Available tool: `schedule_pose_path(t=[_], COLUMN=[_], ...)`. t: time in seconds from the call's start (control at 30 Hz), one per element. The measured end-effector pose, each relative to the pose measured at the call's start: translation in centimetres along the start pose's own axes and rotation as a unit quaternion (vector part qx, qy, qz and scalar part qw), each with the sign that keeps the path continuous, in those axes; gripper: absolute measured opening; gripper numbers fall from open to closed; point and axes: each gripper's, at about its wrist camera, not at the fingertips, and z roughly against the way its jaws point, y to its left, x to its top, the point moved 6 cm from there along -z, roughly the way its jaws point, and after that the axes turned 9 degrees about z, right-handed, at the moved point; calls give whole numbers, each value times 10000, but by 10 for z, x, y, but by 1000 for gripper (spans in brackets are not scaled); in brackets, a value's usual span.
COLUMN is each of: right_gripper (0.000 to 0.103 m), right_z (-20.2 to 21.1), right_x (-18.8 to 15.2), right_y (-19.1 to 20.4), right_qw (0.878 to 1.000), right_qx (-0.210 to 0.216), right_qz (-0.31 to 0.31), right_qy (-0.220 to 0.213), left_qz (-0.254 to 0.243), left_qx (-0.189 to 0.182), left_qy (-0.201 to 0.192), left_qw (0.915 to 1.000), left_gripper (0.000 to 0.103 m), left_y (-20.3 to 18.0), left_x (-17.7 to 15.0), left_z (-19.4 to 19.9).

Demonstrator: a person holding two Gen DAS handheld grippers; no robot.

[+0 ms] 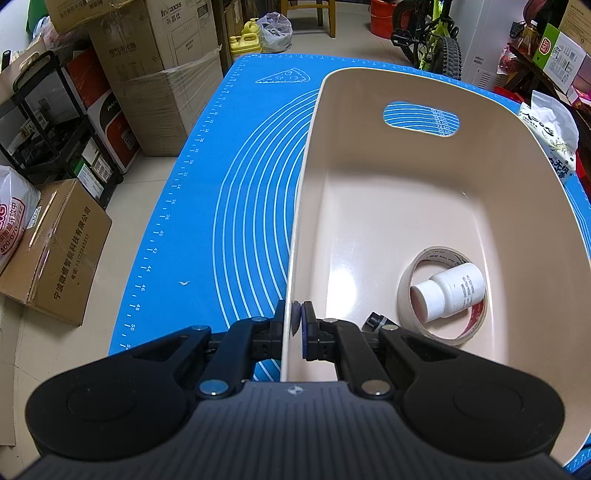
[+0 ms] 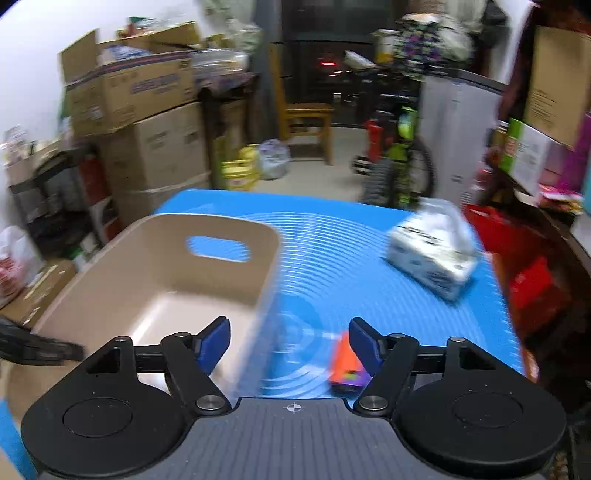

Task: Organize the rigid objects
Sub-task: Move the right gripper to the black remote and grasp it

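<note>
A beige plastic bin (image 1: 491,155) stands on a blue mat (image 1: 229,192). My left gripper (image 1: 297,319) is shut on the bin's left wall at its near end. Inside the bin lie a roll of tape (image 1: 406,295), a white bottle (image 1: 448,290) resting in the roll, and a small black item (image 1: 375,320). In the right wrist view, which is blurred, my right gripper (image 2: 290,341) is open and empty above the mat (image 2: 332,243), beside the bin's right wall (image 2: 266,280). An orange and purple object (image 2: 345,363) lies on the mat by the right finger.
A tissue pack (image 2: 432,251) lies on the mat at the right; it also shows in the left wrist view (image 1: 554,136). Cardboard boxes (image 1: 147,74), a black rack (image 1: 44,122), a bicycle (image 1: 436,33) and a wooden chair (image 2: 306,118) surround the table.
</note>
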Motion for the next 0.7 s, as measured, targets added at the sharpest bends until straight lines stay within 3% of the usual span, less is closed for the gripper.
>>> schedule_pose_path(t=[0.33,0.7], right_gripper=[81,81], right_z=[-22,-37], right_x=[-58,-99], right_y=[-76,-93], right_qw=[9949,9928], right_qx=[-827,-840], right_qz=[-392,-723], right_qy=[417,445], left_qz=[-2,-11], left_qx=[4,1], left_qy=[1,-2], left_qw=[10000,10000], left_gripper=[8,8], left_y=[-1,-1], left_x=[0,0], left_z=[0,0])
